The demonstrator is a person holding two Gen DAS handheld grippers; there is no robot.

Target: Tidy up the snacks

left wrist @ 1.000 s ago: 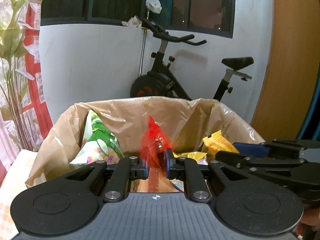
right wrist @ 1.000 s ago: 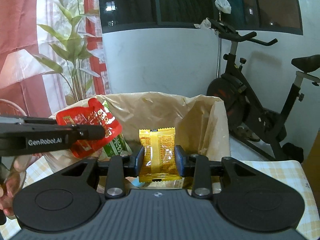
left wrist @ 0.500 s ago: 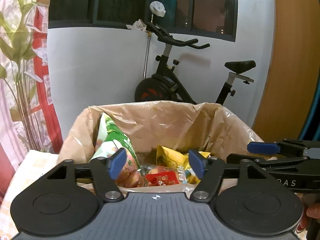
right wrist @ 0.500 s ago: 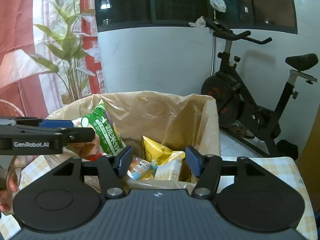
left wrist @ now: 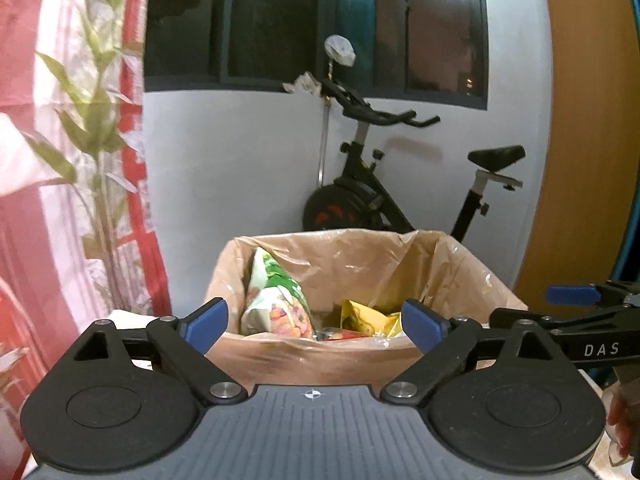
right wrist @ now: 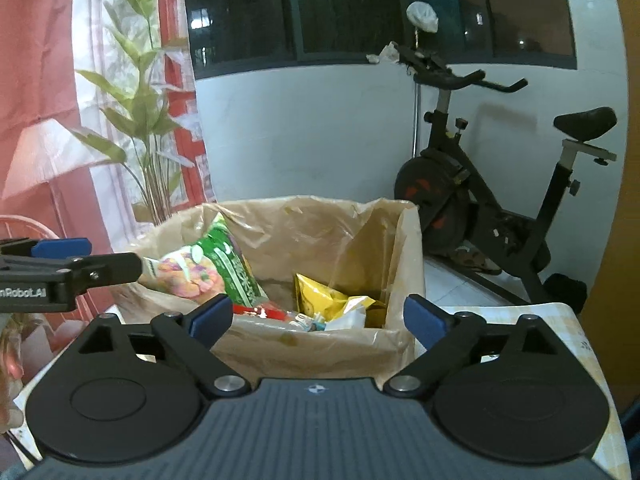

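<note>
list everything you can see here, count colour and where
box: 1, brown card with a clear plastic liner, on the table just ahead of both claws
green bag: 1, green and white, leaning on the box's left inner wall
yellow bag: 1, yellow, low in the middle of the box
red pack: 1, red, in the box beside the green bag
small packs: number unclear, pale, at the box's near edge
table: 1, pale checked cloth, under the box
bike: 1, black, behind the box by the white wall
plant: 1, green, back left by the red curtain
left claw: 1, black with blue pads, open, empty
right claw: 1, black with blue pads, open, empty
</note>
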